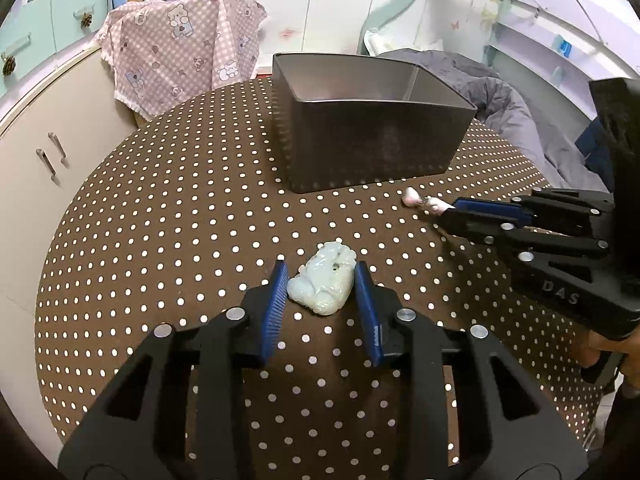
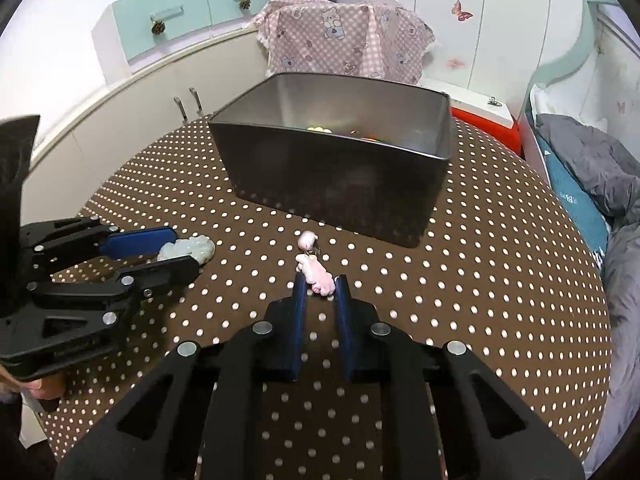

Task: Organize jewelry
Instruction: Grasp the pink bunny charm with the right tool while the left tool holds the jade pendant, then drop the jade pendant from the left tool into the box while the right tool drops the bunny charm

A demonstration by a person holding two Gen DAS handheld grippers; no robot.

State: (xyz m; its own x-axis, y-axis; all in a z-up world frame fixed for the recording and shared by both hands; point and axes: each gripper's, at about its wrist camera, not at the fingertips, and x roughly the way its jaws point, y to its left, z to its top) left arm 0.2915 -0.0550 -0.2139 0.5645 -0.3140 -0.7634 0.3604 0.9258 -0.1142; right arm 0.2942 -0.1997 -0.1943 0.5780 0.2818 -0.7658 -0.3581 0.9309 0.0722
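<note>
Pale green jade pendant [image 1: 324,280] lies flat on the dotted tablecloth [image 1: 160,240], near side, between the spread blue pads of my left gripper [image 1: 322,276]; gaps show on both sides, so it's open around it, not gripping. Pink charm [image 2: 318,274] with a small pink bead [image 2: 307,240] on its far end lies right of the pendant, its near part between the pads of my right gripper [image 2: 322,286]. Pads sit narrow and close, but I cannot tell if they pinch it. Dark metal box [image 2: 340,172] stands far of both, some colored pieces inside.
</note>
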